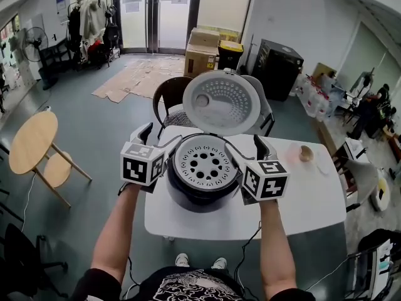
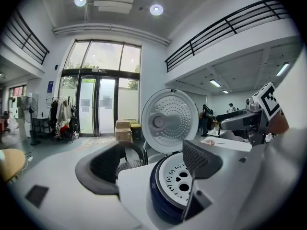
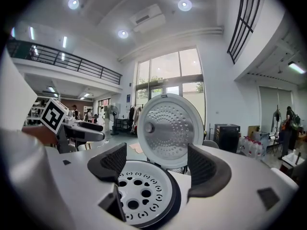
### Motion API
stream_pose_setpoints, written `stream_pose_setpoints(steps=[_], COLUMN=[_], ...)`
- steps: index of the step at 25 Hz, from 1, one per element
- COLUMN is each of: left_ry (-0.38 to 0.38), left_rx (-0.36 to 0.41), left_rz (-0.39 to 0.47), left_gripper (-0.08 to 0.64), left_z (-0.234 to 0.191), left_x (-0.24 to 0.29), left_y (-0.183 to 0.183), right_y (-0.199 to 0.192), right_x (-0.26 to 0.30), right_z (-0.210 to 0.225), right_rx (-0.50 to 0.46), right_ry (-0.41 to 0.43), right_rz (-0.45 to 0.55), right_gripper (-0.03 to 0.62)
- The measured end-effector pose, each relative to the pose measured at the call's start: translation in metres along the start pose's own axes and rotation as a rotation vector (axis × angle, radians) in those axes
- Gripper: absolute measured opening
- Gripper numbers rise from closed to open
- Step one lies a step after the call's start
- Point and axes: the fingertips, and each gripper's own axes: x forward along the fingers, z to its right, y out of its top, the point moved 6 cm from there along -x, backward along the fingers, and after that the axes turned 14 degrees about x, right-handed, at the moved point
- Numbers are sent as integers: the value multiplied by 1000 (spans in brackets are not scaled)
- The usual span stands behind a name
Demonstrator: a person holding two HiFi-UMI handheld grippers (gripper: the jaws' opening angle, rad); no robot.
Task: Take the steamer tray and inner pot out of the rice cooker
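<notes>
A dark rice cooker (image 1: 202, 199) stands on the white table (image 1: 307, 199) with its lid (image 1: 221, 102) swung up and back. The white steamer tray (image 1: 203, 165), pierced with round holes, sits in its mouth and hides the inner pot. My left gripper (image 1: 161, 135) is open at the cooker's left rim, one jaw over the tray's edge (image 2: 180, 181) and the other outside the body. At the right rim my right gripper (image 1: 245, 144) is open too, straddling the tray's edge (image 3: 139, 195) the same way. Neither gripper holds anything.
Two chairs (image 1: 169, 99) stand behind the table. A small brownish object (image 1: 306, 153) lies on the table's far right. A round wooden table (image 1: 31, 142) is on the floor at the left, and cardboard boxes (image 1: 202, 52) sit near the glass doors.
</notes>
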Motion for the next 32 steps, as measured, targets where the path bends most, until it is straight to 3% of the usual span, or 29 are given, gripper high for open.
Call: stream_pose_setpoints(steps=[12,15,24,29,32], left_ry=[64,75,116,135,151], left_rx=[-22,-25,-47,-43,-41], left_rz=[-30,-38,-58,-77,-84], left_gripper=[397,397,397,397,397], left_z=[44,45,48,48,44], left_x=[28,24,8,-1,-12], left_y=[4,3,-14,-25,-32], right_y=[-4,-15,-64,-92,-110], right_x=[16,28,62,88,102], right_z=[42,34,0,-16,-23], right_rx=[-96,-158,-516,-597,-658], right_ry=[138,202,345,442,446], right_rz=[-99,-193,-502,-695,-780], right_gripper=[383,383,394,393,393])
